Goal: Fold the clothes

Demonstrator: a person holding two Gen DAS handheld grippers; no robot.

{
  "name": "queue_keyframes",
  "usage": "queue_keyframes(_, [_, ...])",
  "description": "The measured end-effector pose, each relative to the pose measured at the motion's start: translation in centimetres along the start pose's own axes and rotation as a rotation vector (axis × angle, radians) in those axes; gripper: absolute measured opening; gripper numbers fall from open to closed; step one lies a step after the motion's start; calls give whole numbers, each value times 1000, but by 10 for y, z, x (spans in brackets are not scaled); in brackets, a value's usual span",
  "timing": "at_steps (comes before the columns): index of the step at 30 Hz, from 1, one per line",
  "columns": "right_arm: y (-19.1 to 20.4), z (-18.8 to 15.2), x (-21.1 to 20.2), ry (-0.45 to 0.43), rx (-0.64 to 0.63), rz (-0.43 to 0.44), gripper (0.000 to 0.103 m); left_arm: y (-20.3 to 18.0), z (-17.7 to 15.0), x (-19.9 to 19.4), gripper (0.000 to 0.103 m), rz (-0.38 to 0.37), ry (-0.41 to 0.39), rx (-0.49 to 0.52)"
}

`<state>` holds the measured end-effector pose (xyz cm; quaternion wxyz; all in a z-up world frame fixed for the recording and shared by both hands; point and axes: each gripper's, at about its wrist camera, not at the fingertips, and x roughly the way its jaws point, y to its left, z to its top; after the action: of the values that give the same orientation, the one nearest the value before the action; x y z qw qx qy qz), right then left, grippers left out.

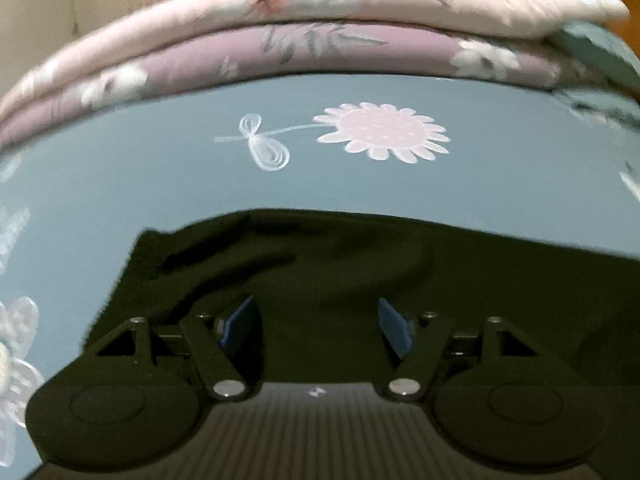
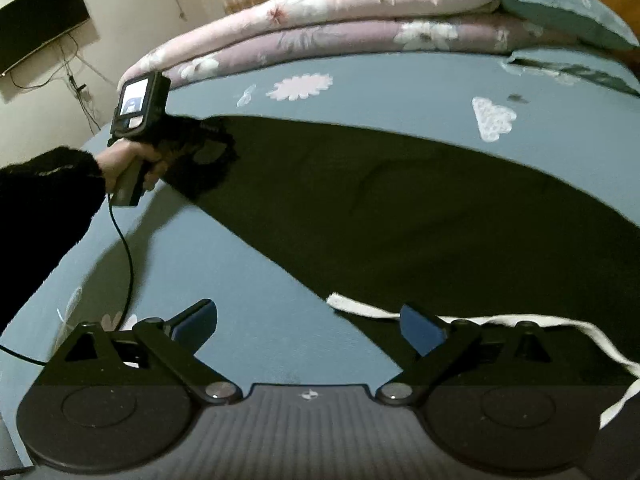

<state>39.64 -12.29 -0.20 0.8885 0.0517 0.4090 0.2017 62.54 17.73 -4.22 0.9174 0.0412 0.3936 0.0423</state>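
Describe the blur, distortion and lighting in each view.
Left wrist: the quilts at the top are smeared by motion blur, the fisheye bows the bed edge, and the dark garment shows almost no detail. Right wrist: dim indoor light, the garment near black, the left gripper and quilts slightly blurred, the frame's corners vignetted black.

no legible text, numbers or brand names anywhere, small white emblem (image 1: 319, 392) on left gripper body at 6 o'clock, unreadable, same emblem (image 2: 307, 395) on right gripper body at 6 o'clock, lit screen (image 2: 133, 100) at 10 o'clock, contents too blurred
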Motion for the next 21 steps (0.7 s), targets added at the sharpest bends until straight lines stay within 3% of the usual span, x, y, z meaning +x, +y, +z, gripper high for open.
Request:
queue_keyframes(5, [0, -5, -23, -36, 0, -1, 100, -37, -14, -52, 70, -147, -17, 73])
queue_keyframes(11, [-15, -19, -61, -85, -10, -47, 100, -110, -45, -99, 71, -316, 7, 207])
queue_keyframes(16, [-74, -14, -89, -151, 14, -155, 102, -143, -92, -143, 75, -414, 26, 231])
queue_keyframes(21, [-164, 4, -69, -102, 109, -233, 103, -154, -131, -169, 75, -398, 68, 234])
